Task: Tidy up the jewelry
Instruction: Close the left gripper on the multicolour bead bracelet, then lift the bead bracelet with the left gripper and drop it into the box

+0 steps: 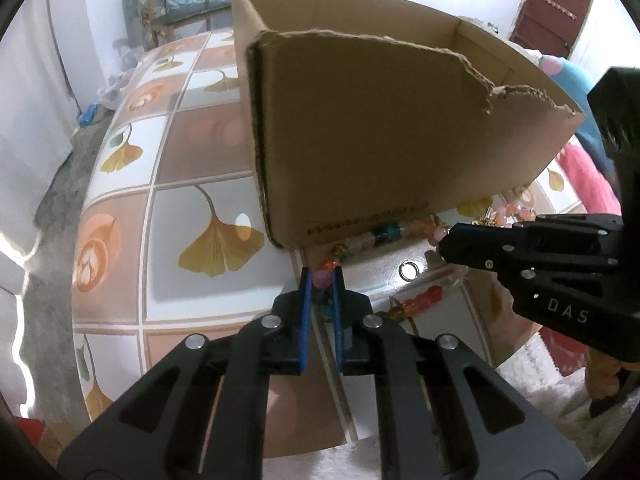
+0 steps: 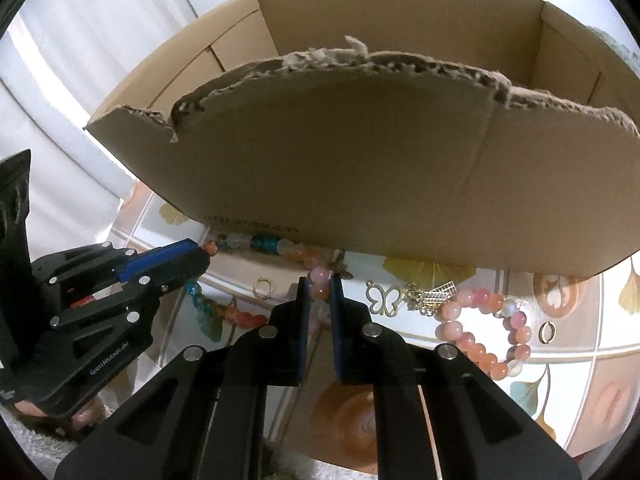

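A strand of multicolour beads (image 1: 384, 233), orange, blue and pink, lies on the table along the foot of an open cardboard box (image 1: 360, 140). My left gripper (image 1: 322, 280) is shut on a pink bead at the strand's near left bend. My right gripper (image 2: 320, 284) is shut on pink and orange beads of what looks like the same strand (image 2: 260, 242). In the right wrist view the left gripper (image 2: 206, 250) comes in from the left, its tip at the strand. In the left wrist view the right gripper (image 1: 440, 240) comes in from the right.
The box (image 2: 340, 160) has torn upper edges and blocks the view behind it. On the ginkgo-patterned tabletop (image 2: 600, 360) lie a pink bead bracelet (image 2: 484, 332), a gold butterfly charm (image 2: 384, 298), a gold pendant (image 2: 432, 296) and two small rings (image 2: 262, 288) (image 2: 547, 332).
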Tool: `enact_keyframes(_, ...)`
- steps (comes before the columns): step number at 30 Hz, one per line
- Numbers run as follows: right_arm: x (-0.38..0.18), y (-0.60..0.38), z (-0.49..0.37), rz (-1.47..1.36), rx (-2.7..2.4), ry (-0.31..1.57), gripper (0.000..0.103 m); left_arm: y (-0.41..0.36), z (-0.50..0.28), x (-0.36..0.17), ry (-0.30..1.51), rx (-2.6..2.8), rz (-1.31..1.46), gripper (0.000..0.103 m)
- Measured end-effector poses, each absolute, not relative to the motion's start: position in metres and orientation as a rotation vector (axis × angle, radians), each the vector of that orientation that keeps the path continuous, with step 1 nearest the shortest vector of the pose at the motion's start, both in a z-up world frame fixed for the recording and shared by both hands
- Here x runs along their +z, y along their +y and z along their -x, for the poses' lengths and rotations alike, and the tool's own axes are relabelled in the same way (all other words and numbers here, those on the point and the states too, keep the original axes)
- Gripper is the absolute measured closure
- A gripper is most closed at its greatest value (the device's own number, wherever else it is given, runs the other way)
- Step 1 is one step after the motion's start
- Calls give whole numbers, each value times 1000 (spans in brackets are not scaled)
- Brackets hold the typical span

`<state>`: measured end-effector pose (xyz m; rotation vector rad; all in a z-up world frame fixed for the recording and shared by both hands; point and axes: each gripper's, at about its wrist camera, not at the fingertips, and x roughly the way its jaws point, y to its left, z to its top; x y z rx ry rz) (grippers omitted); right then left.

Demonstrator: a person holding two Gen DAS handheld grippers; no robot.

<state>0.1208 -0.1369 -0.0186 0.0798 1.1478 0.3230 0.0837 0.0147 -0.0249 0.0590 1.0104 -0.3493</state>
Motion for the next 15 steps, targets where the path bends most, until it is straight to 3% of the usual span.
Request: enact_keyframes(15, 8, -137, -88, -87, 327, 1033, 93, 14, -64, 10, 895, -377, -63, 94)
